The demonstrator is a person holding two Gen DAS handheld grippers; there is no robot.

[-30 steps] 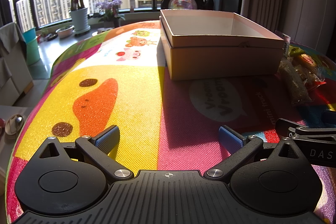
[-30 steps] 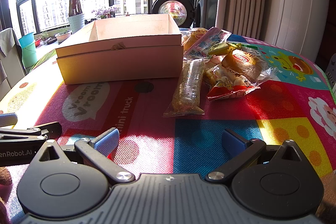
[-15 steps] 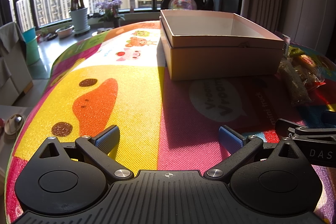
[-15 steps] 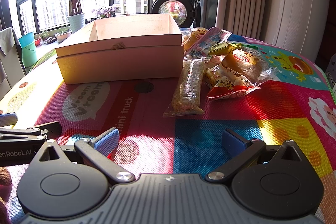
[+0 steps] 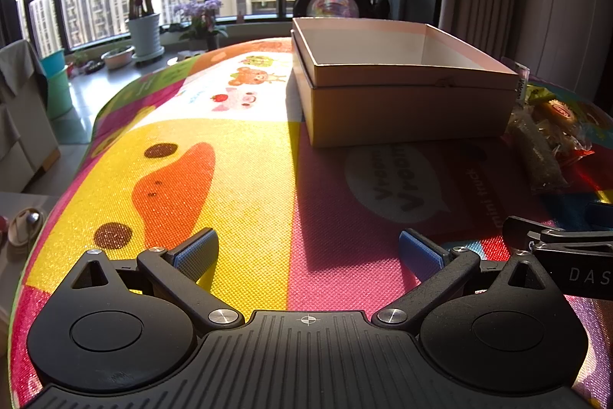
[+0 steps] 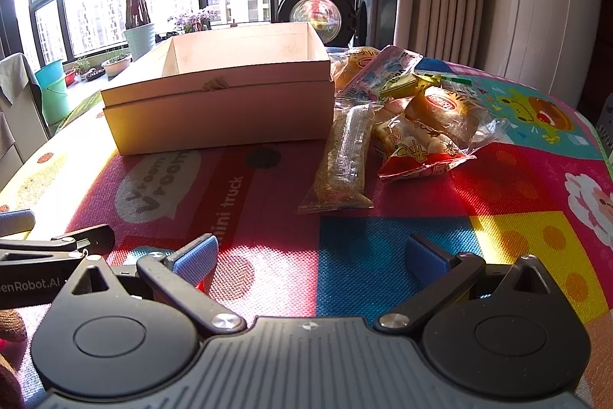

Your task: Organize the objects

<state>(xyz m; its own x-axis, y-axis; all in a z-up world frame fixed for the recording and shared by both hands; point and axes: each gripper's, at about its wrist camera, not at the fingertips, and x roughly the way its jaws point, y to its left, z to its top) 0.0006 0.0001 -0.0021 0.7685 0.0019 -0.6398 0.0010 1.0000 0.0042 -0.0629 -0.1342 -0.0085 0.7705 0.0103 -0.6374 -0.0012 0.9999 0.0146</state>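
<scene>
An open, empty cardboard box point(image 5: 406, 110) point(image 6: 218, 119) stands on a colourful play mat. To its right lies a pile of wrapped snacks: a long clear bag of grain bars point(image 6: 343, 160) point(image 5: 536, 156), a red-edged snack pack point(image 6: 417, 152), a wrapped bun point(image 6: 444, 110) and a blue-printed packet point(image 6: 383, 71). My left gripper point(image 5: 306, 252) rests low over the mat in front of the box, open with nothing between its fingers. My right gripper point(image 6: 310, 255) is open too, short of the snack pile.
The play mat point(image 5: 230, 179) covers a table whose left edge drops to the floor. Potted plants point(image 5: 143, 29) and a washing machine door point(image 6: 314, 14) stand behind by the windows. Each gripper shows at the edge of the other's view.
</scene>
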